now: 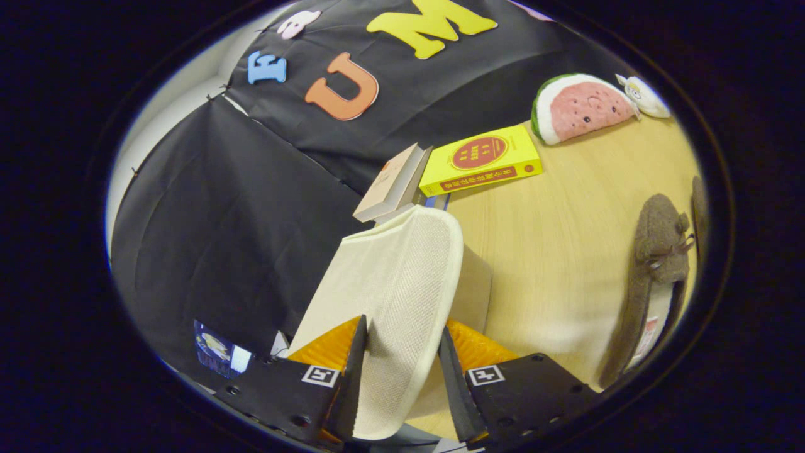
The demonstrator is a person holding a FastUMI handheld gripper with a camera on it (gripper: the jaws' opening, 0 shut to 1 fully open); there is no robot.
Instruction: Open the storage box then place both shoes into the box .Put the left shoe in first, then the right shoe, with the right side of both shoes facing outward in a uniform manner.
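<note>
The fingers (399,365) are clamped on the cream box lid (402,283), which rises from bottom centre toward the books. The brown shoe (657,277) lies on the table (553,251) at the right of the frame, its length running front-to-back, well apart from the fingers.

Box lid (402,283) woven mesh cloth, matt; shoe (654,264) fuzzy felt; table (566,251) smooth wood.
</note>
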